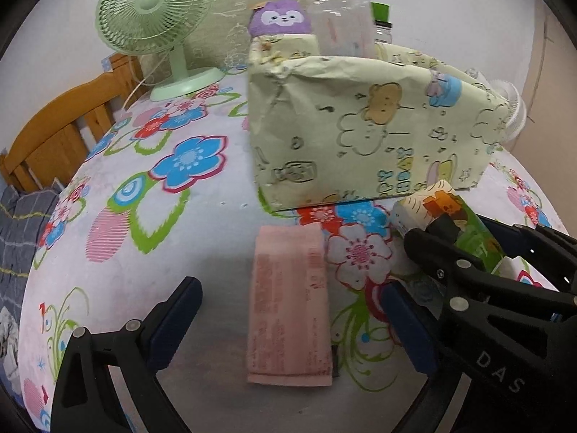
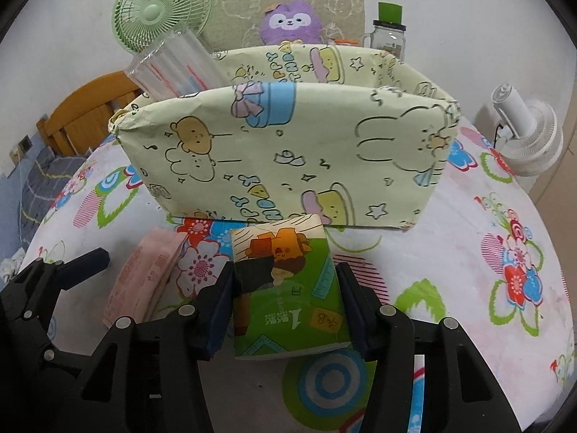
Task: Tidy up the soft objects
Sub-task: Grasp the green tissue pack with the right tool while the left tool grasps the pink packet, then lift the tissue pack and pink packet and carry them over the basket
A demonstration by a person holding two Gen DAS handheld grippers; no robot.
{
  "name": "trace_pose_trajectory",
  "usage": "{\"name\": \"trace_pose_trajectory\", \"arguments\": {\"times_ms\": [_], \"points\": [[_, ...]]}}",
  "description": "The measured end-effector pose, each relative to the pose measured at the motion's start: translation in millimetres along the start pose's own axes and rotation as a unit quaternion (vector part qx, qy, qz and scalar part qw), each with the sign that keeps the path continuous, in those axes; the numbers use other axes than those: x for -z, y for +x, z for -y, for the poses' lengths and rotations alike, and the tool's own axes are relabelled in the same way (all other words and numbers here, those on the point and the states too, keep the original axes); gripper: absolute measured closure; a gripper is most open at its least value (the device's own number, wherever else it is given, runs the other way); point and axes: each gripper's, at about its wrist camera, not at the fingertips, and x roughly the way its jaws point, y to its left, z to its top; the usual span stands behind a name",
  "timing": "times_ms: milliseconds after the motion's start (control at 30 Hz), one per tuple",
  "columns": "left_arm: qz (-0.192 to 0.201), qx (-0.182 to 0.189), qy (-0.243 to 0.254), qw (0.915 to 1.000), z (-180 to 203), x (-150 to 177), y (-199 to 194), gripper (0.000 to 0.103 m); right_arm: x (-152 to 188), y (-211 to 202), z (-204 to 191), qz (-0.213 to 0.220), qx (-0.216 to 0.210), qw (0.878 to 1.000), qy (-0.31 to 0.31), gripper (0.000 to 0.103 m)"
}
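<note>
A green tissue pack (image 2: 288, 288) with cartoon print lies on the flowered tablecloth in front of a pale yellow paper-wrapped box (image 2: 288, 144). My right gripper (image 2: 285, 270) is shut on it, one pad against each long side. The left wrist view shows the same pack (image 1: 465, 223) at the right, in the right gripper (image 1: 450, 232). A pink tissue pack (image 1: 288, 306) lies flat on the cloth between the fingers of my left gripper (image 1: 288, 285), which is open and not touching it. A clear plastic packet (image 2: 173, 65) stands in the box's left end. A purple plush (image 2: 292, 21) sits behind the box.
A green desk fan (image 1: 151, 11) stands at the back left and a white fan (image 2: 530, 137) at the right table edge. A jar with a green lid (image 2: 387, 32) is behind the box. A wooden chair (image 1: 54, 133) stands at the left.
</note>
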Motion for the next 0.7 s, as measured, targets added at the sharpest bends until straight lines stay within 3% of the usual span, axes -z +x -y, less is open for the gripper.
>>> {"name": "trace_pose_trajectory", "arguments": {"times_ms": [133, 467, 533, 600, 700], "points": [[0.005, 0.016, 0.013, 0.9998, 7, -3, 0, 0.019, 1, -5, 5, 0.006, 0.005, 1.000, 0.005, 0.046], [0.020, 0.035, 0.012, 0.9991, 11, 3, -7, 0.033, 6, -9, 9, 0.004, 0.001, 1.000, 0.011, 0.046], [0.020, 0.035, 0.011, 0.9992, 12, 4, -8, 0.051, 6, -11, 9, 0.005, -0.001, 1.000, 0.012, 0.046], [0.028, 0.034, 0.008, 0.9990, 12, 5, -10, 0.060, 6, -12, 8, 0.007, -0.002, 1.000, 0.011, 0.046], [0.033, 0.041, 0.006, 0.9986, 10, 5, -12, 0.062, 6, -14, 7, 0.009, -0.002, 1.000, 0.012, 0.046]]}}
